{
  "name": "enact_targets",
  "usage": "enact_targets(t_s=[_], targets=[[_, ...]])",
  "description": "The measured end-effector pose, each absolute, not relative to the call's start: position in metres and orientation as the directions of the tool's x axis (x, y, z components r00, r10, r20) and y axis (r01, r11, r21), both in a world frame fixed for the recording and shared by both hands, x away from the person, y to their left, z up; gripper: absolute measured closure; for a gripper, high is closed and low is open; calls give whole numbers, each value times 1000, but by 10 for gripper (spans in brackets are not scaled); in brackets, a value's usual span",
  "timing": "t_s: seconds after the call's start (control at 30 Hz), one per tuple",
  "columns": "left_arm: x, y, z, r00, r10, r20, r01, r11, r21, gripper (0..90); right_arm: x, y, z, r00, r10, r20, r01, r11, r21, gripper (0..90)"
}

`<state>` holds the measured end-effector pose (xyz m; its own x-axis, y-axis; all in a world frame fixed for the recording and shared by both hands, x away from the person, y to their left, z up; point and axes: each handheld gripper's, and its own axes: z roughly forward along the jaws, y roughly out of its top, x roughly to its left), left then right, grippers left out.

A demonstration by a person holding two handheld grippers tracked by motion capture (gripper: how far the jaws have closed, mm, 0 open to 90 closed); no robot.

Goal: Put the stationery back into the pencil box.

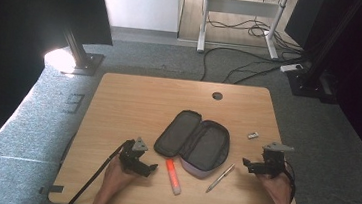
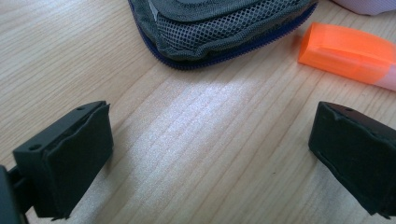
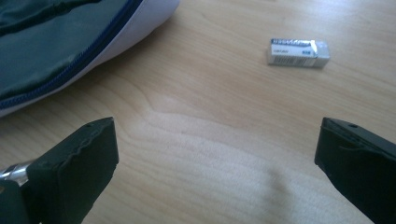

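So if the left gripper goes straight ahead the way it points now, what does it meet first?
Probably the open pencil case: its zipped mesh edge lies ahead of the open left gripper, with bare table between. The orange marker lies to the right of that line, though depth is hard to judge.

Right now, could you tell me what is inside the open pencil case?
The pencil case lies unzipped and spread flat. Both halves show bare dark lining, with a mesh pocket on one. Nothing loose lies in it; whether the pocket holds anything cannot be seen through the mesh.
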<state>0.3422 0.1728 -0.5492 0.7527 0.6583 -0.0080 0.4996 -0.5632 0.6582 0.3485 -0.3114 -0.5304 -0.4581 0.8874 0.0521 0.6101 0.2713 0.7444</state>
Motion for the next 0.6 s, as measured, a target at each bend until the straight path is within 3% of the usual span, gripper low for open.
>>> enact_targets(t_s=[0.4, 0.6], targets=[[342, 173, -549, 751, 660, -8, 501, -562, 658, 0, 361, -316, -524, -443, 895, 46, 600, 258, 758, 114], [342, 173, -549, 751, 660, -8, 501, -562, 658, 0, 368, -324, -517, -424, 905, 39, 595, 245, 765, 130]])
